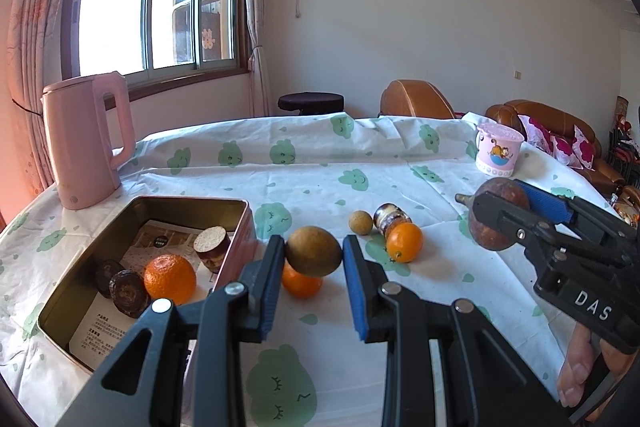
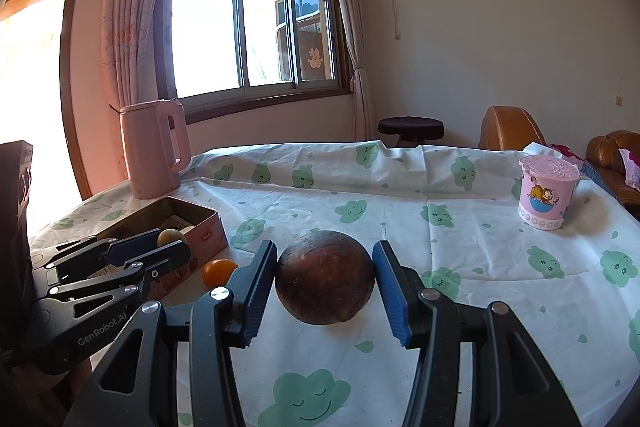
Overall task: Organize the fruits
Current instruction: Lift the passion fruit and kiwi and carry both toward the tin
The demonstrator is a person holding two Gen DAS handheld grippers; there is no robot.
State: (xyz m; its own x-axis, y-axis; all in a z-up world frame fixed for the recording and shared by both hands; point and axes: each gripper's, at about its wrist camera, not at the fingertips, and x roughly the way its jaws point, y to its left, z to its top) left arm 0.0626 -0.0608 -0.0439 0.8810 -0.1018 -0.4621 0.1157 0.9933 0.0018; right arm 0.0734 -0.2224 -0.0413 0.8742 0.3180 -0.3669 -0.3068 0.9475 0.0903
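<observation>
Bright daylight from the overexposed window (image 2: 248, 31); sharp frames, fisheye-bent, dark corners.

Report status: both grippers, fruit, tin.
Left gripper shut on green-brown fruit. Right gripper shut on dark round fruit. Tin open, nothing blocking.

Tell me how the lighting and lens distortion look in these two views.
Left wrist view: the window is blown out white, and fisheye bends the table edge. Right wrist view: stronger glare washes out the left side, the dark brown fruit is backlit, and the corners are vignetted black.
</observation>
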